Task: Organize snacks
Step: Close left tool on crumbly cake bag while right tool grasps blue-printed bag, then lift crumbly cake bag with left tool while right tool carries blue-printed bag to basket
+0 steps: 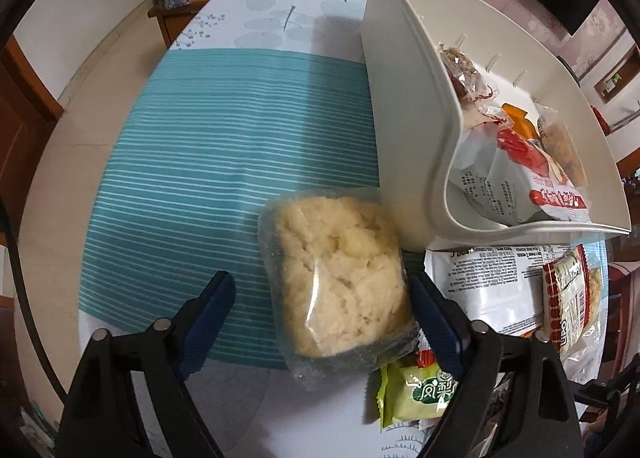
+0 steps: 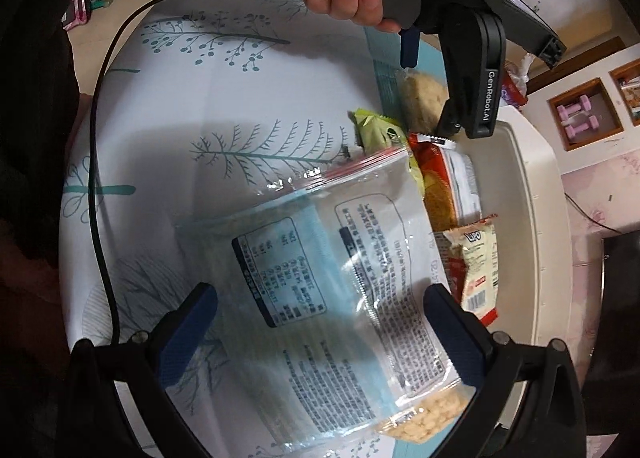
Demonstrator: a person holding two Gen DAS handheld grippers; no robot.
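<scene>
Left wrist view: teal striped tablecloth [image 1: 224,161] covers the table. Left gripper [image 1: 320,298] points down, jaws spread wide — a clear-wrapped pale crumbly cake [image 1: 340,278] lies between them on the cloth; the right pad looks to be at the wrapper edge, the left pad stands clear of it. Not clamped. Near right of the cake: green pineapple-cake packet [image 1: 416,390]. Right of that, a white printed bag [image 1: 484,286] and a red-edged oat bar [image 1: 568,298]. Far right: white plastic bin [image 1: 404,105], tilted in view, holding several snack packets.

Right wrist view: right gripper [image 2: 320,330] hangs open over a large clear zip bag [image 2: 340,278] with printed labels and pale puffed pieces at its near end; the bag lies flat on the tree-print cloth, between the pads, neither pad pressing. The bin's rim [image 2: 532,185] is to the right.
</scene>
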